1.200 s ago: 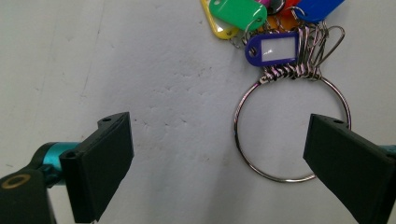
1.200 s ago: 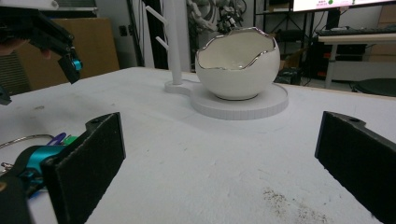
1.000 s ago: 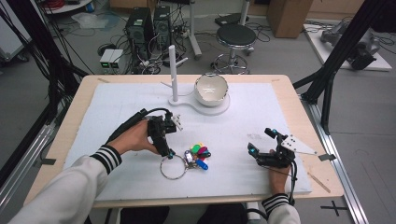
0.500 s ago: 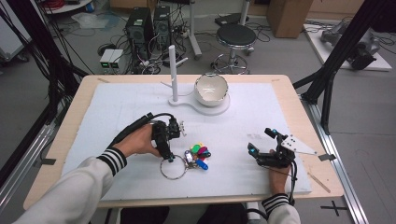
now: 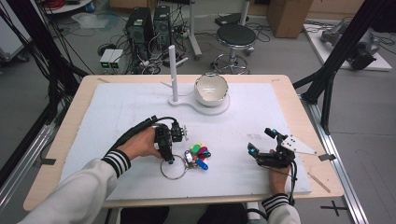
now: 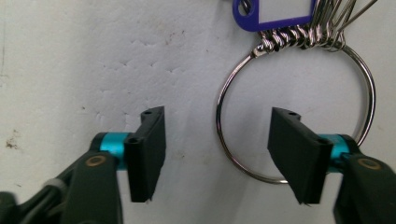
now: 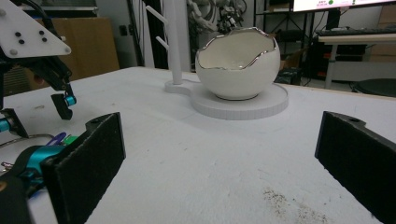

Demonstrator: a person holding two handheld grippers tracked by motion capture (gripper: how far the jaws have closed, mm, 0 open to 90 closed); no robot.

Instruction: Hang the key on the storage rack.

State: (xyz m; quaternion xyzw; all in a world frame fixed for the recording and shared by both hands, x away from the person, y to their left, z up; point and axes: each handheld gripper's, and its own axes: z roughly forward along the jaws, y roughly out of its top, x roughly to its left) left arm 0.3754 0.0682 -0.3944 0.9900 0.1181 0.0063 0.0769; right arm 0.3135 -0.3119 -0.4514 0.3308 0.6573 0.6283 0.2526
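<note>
Left claw [image 6: 217, 154]: brought nearer the key ring [image 6: 224, 140] since earlier; jaws just narrowed, straddling its wire, unclamped. Right claw [image 7: 219, 163]: held wide apart.

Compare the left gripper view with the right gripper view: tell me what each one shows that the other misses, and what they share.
Left gripper view alone: the steel key ring as a full loop, its left arc lying between the left gripper's jaws, which have just been closing without touching it, and the coiled links below a blue key tag.

Right gripper view alone: the eggshell-shaped white bowl on its round base, the white peg stand, and the right gripper with jaws wide apart.

Shared: the white table mat and the key bundle.
</note>
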